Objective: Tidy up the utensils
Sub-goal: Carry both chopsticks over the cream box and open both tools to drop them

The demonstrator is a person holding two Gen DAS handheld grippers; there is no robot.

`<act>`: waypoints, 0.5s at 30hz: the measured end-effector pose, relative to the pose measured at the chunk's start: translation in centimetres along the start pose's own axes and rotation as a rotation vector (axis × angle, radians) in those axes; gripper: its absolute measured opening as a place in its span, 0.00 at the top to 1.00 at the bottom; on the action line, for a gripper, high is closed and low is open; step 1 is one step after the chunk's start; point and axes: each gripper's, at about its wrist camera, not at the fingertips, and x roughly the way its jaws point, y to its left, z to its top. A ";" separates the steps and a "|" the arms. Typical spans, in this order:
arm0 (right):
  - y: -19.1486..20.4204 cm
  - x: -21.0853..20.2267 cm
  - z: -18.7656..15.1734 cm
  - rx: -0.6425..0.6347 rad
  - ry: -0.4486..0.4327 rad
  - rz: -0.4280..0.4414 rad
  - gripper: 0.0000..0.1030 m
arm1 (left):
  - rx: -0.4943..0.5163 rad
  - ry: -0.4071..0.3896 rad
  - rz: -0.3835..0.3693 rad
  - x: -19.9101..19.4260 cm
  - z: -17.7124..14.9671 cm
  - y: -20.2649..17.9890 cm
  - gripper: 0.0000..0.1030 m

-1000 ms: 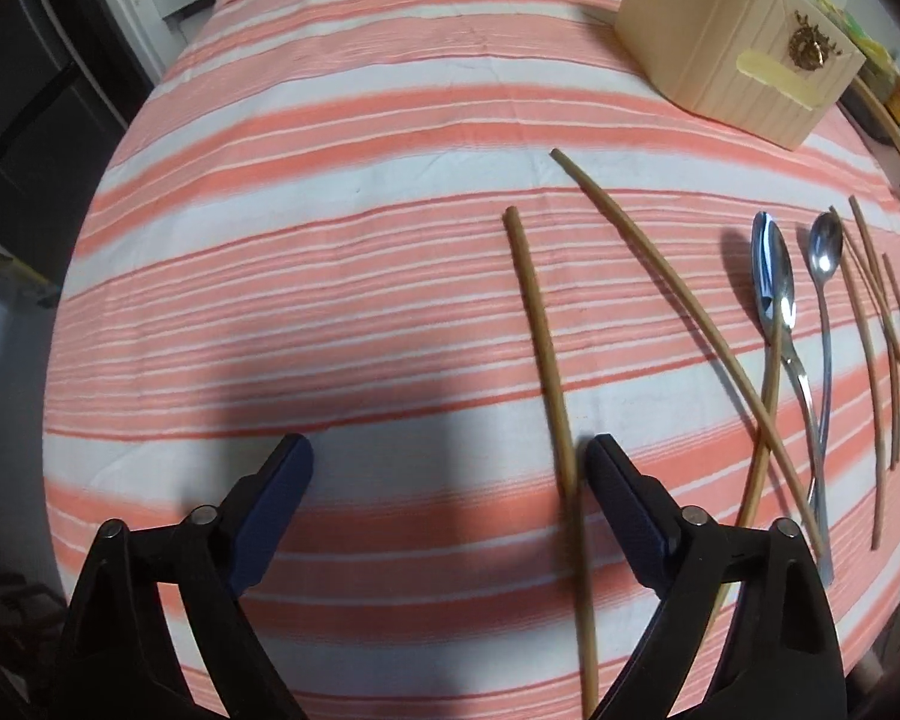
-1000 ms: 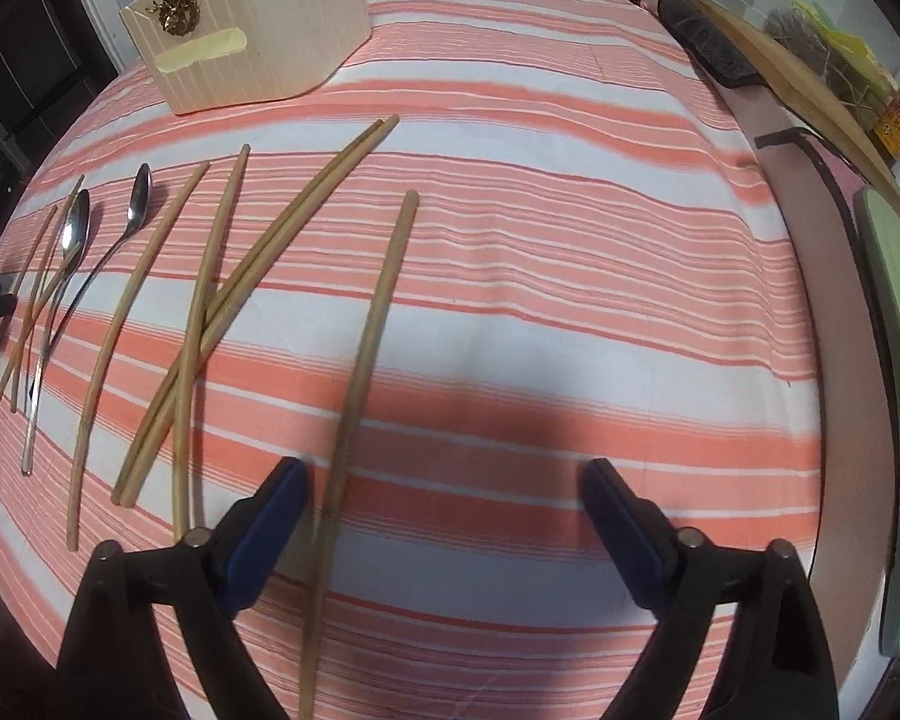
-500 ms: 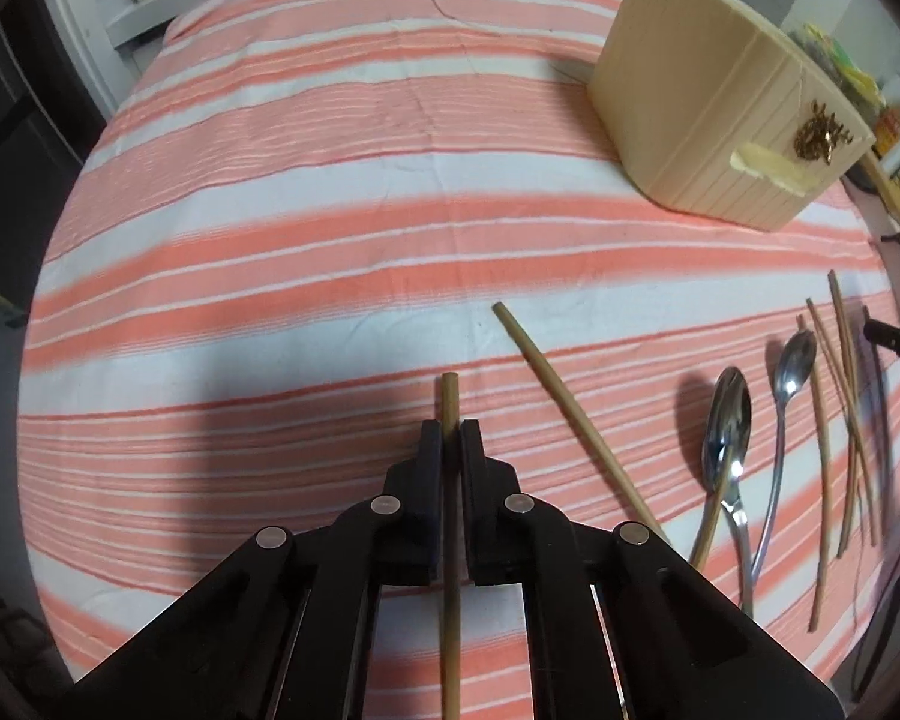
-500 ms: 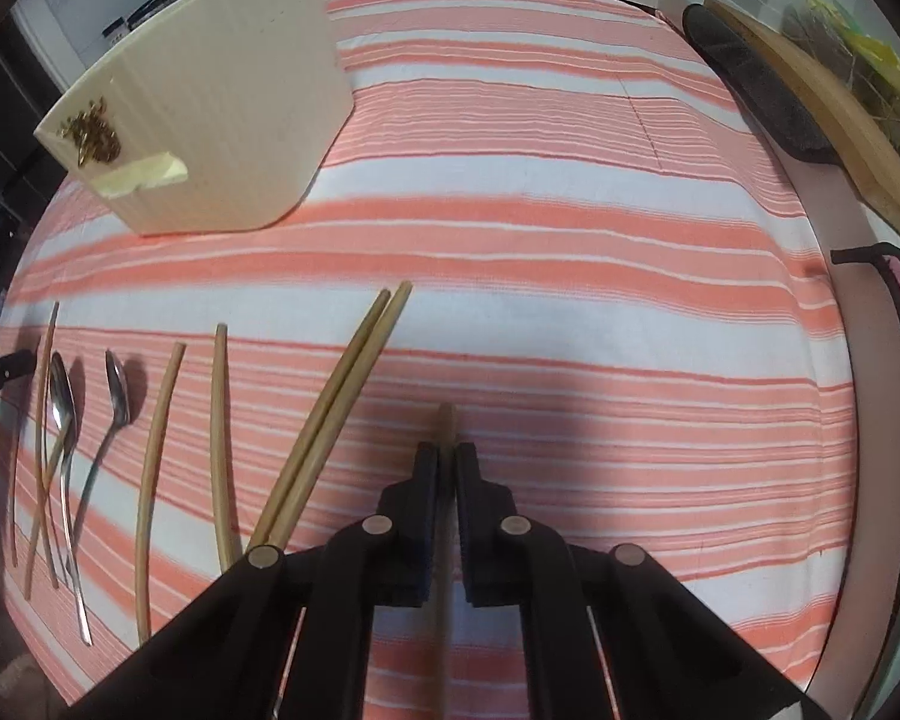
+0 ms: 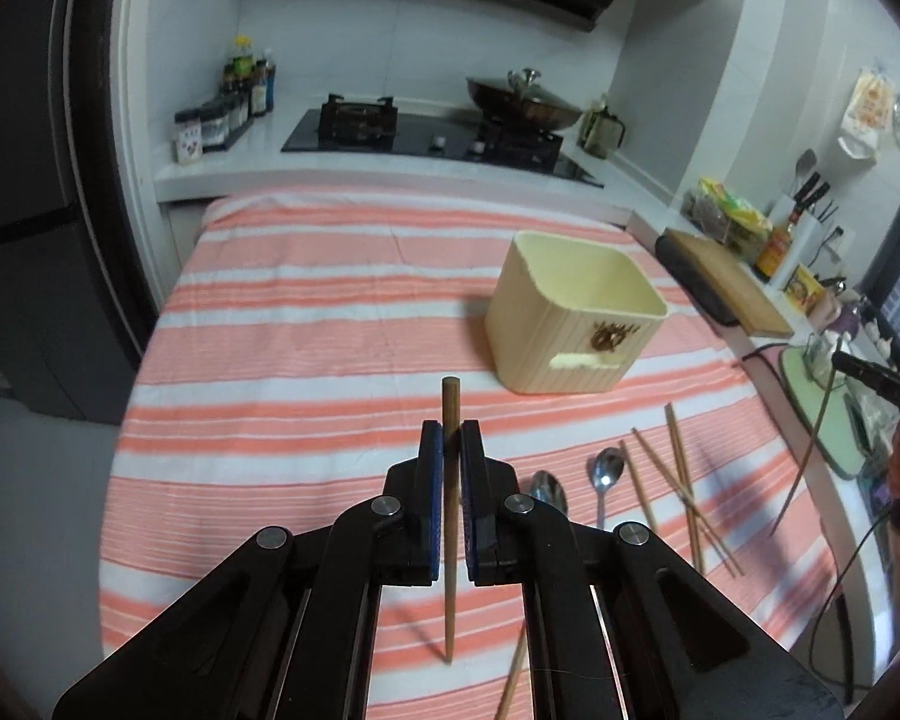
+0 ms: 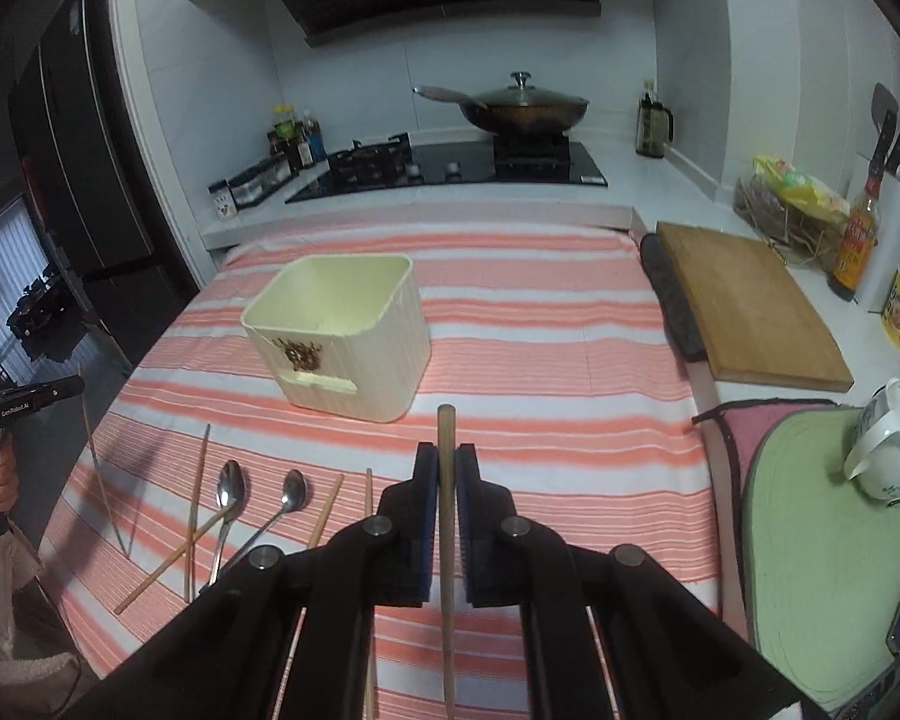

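Left wrist view: the left gripper (image 5: pixel 450 441) has its jaws clamped on a dark brown chopstick (image 5: pixel 449 516), which pokes out past the tips toward 12 o'clock and hangs down toward 6 o'clock, clear of the striped cloth (image 5: pixel 282 360). The cream holder (image 5: pixel 570 330) stands at about 1 o'clock, open top up and apparently empty. To do this step well, I would carry the stick over the rim, tilt it closer to upright, and let go only once its lower end is inside the walls. At 3 to 4 o'clock lie two spoons (image 5: pixel 605 474) and loose chopsticks (image 5: pixel 684 474) on the cloth.

Right wrist view: the right gripper (image 6: pixel 446 462) is likewise pinched tight on a paler chopstick (image 6: pixel 446 540), slim, round and smooth, so it could swivel in the pads. The holder (image 6: pixel 342 342) sits at 11 o'clock, close ahead. The two sticks should go in one after the other, so they do not knock together. Spoons (image 6: pixel 231 489) and sticks (image 6: pixel 197 498) wait at 9 o'clock.
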 end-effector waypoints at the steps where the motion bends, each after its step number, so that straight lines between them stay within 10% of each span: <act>1: 0.1 -1.0 0.2 0.001 -0.019 0.009 0.94 | 0.000 -0.021 -0.007 -1.0 0.1 -0.6 0.96; 15: 3.6 -4.8 8.0 -0.033 -0.454 0.092 0.94 | 0.000 -0.300 -0.141 -5.7 9.6 -5.8 0.96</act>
